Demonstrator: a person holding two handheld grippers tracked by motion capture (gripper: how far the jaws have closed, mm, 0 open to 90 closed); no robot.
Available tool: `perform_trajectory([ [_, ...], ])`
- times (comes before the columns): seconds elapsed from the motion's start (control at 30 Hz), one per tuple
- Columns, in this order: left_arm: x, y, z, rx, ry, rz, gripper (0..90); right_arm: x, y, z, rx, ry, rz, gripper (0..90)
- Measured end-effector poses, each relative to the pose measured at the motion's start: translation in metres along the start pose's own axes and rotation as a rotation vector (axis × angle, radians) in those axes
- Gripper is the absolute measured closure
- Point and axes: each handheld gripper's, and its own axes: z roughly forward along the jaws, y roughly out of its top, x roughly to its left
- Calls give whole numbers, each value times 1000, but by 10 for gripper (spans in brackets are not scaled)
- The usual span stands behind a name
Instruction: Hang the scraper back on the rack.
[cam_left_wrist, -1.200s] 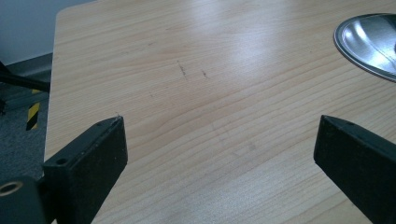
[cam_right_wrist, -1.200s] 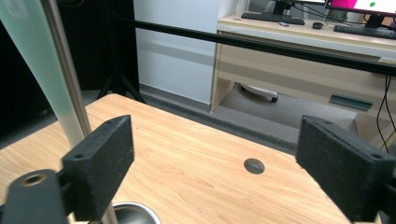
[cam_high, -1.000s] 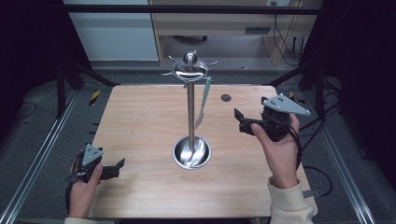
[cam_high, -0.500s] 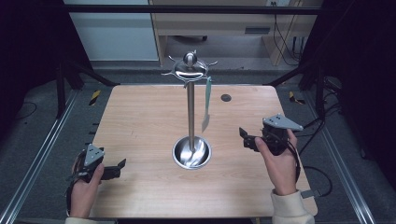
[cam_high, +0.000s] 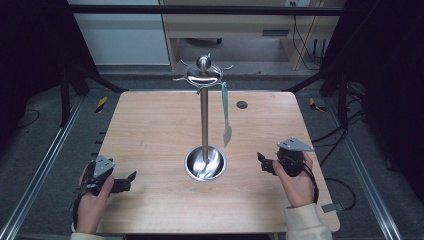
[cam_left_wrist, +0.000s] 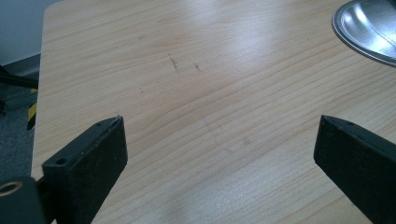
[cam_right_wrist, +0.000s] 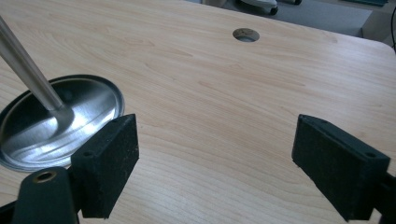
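Resting low near the front corners of the light wooden table (cam_high: 150, 125), your left gripper (cam_high: 131, 176) and right gripper (cam_high: 260, 160) both have jaws wide and empty. This leaves clear the polished steel stand with round dish base (cam_high: 204, 162), where a pale green spatula (cam_high: 226, 112) hangs, probably from a top hook.

A light wooden table (cam_high: 150, 130) with rounded corners sits on a grey floor (cam_high: 45, 150). At twelve o'clock stands a pale wall panel (cam_high: 120, 35) beside a wooden desk (cam_high: 235, 25), with cables (cam_high: 305, 35) hanging at one o'clock. Metal rails (cam_high: 30, 185) run along nine and three o'clock. Yellow-black tape (cam_high: 101, 103) marks the floor at ten o'clock.
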Motion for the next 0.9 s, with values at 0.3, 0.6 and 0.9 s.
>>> perform_trajectory([
  [0.3,-1,0,2,4,-4,2,25,0,-15,18,24,-6,-16,159],
  [0.6,0,0,3,-1,33,15,29,-12,-22,32,45,-52,17,157],
  [0.9,-1,-1,6,10,45,19,35,-25,-27,43,64,-98,12,155],
])
